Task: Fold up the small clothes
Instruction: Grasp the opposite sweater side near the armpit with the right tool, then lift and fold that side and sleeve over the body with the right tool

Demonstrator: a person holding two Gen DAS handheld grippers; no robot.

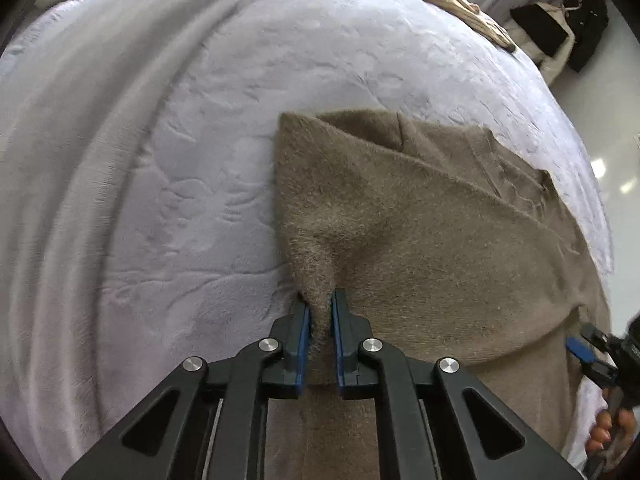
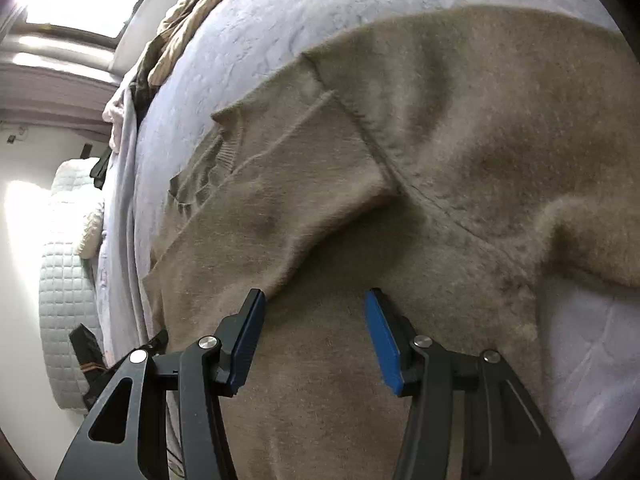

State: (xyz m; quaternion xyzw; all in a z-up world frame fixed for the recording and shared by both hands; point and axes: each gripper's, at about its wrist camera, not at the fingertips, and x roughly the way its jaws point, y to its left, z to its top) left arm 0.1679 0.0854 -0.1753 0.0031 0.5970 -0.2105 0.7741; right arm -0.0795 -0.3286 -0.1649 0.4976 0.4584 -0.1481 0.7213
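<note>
A fuzzy tan-brown sweater point(image 1: 420, 232) lies on a pale lavender blanket point(image 1: 160, 160) over a bed. My left gripper point(image 1: 320, 300) is shut on a pinched-up ridge of the sweater near its left edge, with the fabric squeezed between the blue pads. In the right wrist view the same sweater point(image 2: 440, 120) shows a sleeve point(image 2: 288, 168) folded across the body. My right gripper point(image 2: 314, 300) hovers over the sweater with its jaws apart and nothing pressed between the pads. The right gripper point(image 1: 592, 356) also shows at the right edge of the left wrist view, held by a hand.
A heap of beige and pink clothes point(image 2: 180, 28) lies at the far edge of the bed. A quilted grey cushion point(image 2: 64, 280) stands beside the bed on the left. Dark clothing point(image 1: 560, 28) hangs across the room. Bare blanket spreads left of the sweater.
</note>
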